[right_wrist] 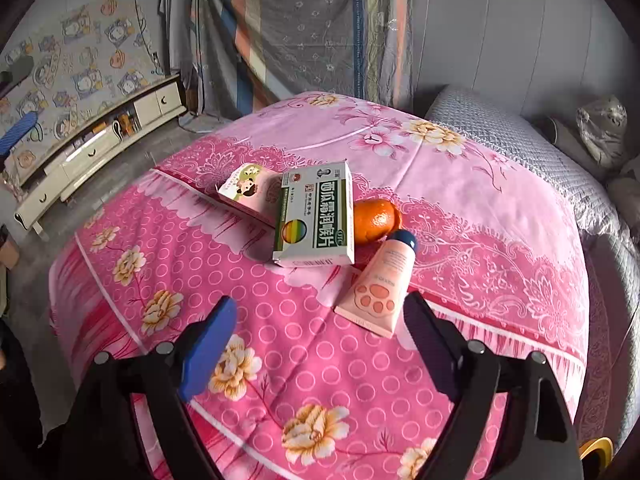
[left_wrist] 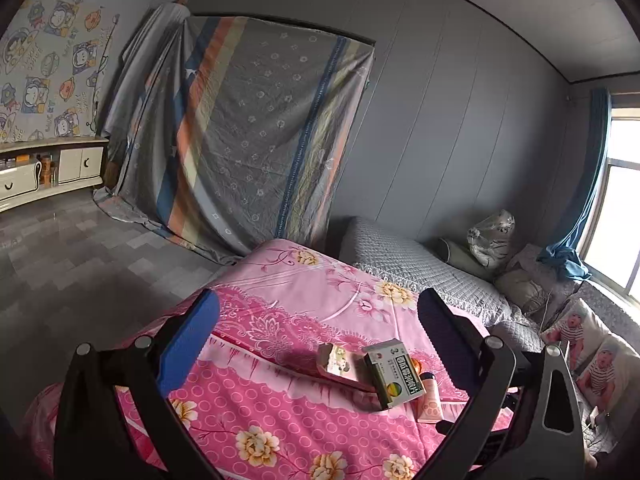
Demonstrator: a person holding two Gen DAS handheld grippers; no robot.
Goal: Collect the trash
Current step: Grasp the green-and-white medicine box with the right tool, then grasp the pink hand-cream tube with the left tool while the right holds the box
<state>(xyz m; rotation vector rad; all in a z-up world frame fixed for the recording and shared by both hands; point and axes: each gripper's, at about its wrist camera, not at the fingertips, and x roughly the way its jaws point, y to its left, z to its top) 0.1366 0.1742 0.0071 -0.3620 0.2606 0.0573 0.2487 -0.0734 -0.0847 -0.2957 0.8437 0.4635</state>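
While both grippers hang above the pink floral bedspread point(right_wrist: 280, 360), a small cluster of items lies on it near its middle. A green-and-white medicine box point(right_wrist: 314, 216) lies flat, its upper left corner overlapping a pink carton point(right_wrist: 248, 192) printed with a cartoon face. An orange point(right_wrist: 374, 220) sits just to the right of the box, touching it, and a pink tube point(right_wrist: 376, 284) with a paw print and a dark blue cap lies slanted below the orange, its cap end next to the fruit. The right gripper point(right_wrist: 320, 320) has its fingers point(right_wrist: 210, 344) spread wide with nothing between them; the tube's flat end lies just ahead of the right-hand finger. The left gripper point(left_wrist: 316, 320) also has its blue-padded fingers point(left_wrist: 188, 340) spread apart and empty, and in its view the same box point(left_wrist: 394, 374), carton point(left_wrist: 340, 364) and tube point(left_wrist: 430, 398) lie ahead, toward its right-hand finger. A grey quilted cover point(left_wrist: 416, 268) lies beyond the bedspread.
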